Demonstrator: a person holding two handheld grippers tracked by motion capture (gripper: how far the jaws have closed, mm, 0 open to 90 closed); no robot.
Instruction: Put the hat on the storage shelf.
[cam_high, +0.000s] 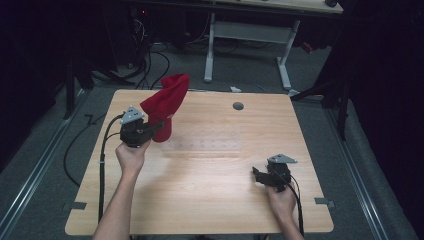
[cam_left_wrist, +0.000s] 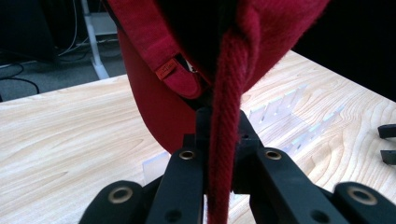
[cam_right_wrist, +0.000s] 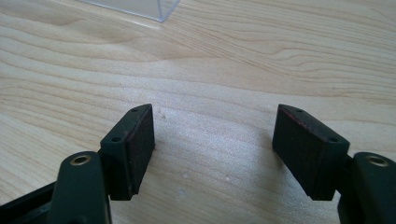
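Wood table (cam_high: 210, 200): left gripper (cam_high: 159, 127) fingers clamp red cloth (cam_high: 167, 100); right gripper (cam_high: 256, 176) fingers spread.

1. Both forearms bare, no sleeves.
2. Left gripper (cam_high: 159, 127): black body, grey three-cornered plate on top, black cable trailing off the rear.
3. Right gripper (cam_high: 255, 174): same black build, grey plate, black cable along the wrist.
4. Jaw links black with brass-coloured rivets.
5. Right pads (cam_right_wrist: 139, 142): dark rectangular blocks, small screw holes, reddish wear along edges.
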